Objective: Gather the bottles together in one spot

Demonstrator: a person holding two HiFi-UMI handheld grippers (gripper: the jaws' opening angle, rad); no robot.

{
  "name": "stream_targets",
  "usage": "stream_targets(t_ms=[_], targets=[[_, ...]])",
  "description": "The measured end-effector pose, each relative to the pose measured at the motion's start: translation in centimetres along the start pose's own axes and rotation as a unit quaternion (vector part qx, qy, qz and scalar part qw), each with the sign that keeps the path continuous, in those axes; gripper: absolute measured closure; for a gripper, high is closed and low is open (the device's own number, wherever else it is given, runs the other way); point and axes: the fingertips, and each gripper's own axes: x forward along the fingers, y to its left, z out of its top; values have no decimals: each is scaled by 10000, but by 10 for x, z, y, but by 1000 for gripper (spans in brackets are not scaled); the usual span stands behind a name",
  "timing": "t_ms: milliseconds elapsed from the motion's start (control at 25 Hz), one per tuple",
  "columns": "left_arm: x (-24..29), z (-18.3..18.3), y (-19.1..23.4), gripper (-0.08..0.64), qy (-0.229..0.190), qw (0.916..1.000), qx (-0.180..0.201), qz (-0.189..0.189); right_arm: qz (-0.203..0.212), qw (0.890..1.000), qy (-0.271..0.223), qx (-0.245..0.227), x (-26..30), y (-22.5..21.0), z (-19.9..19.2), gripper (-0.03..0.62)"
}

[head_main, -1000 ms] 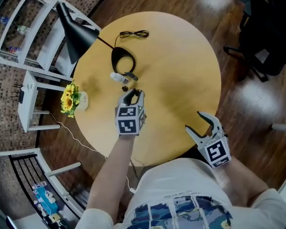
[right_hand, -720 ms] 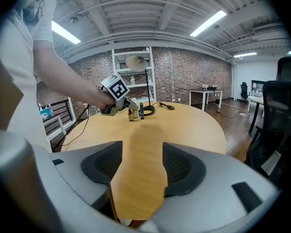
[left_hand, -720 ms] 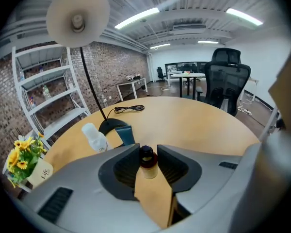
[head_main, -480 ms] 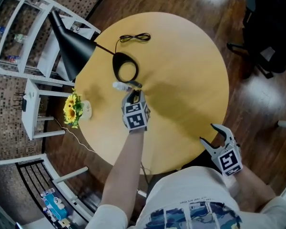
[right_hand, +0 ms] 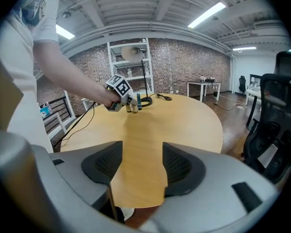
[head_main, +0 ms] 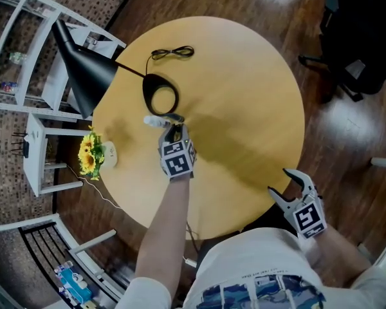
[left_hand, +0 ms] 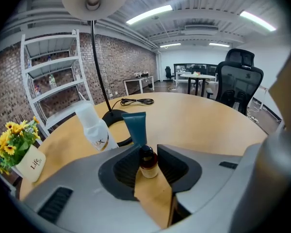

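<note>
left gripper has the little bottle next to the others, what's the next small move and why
Probably ease the left gripper down until the small bottle stands on the table, then open the jaws: it grips that bottle right beside the teal tube and white bottle.

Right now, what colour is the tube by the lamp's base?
The tube is dark teal, seen best in the left gripper view.

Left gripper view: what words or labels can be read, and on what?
"Life" on the white flower pot; the smaller line below it is blurred.
"UX", only partly visible, on the white bottle.
Teal tube and small brown bottle: no readable print.
</note>
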Motion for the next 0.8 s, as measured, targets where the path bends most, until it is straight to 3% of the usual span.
stream_targets(t_ms=[240,480,800], targets=[[-2,-3,1,443,20,10000,55,-42,45,9999,23,-93,4,7,5,308],[-18,7,5,396,-231,9994,217,-163,91,9995,-41,-303,8,15,15,308],[-123,15,0,391,-1015,9939,81,-433,260,9984,-202,-449,6,54,33,308]])
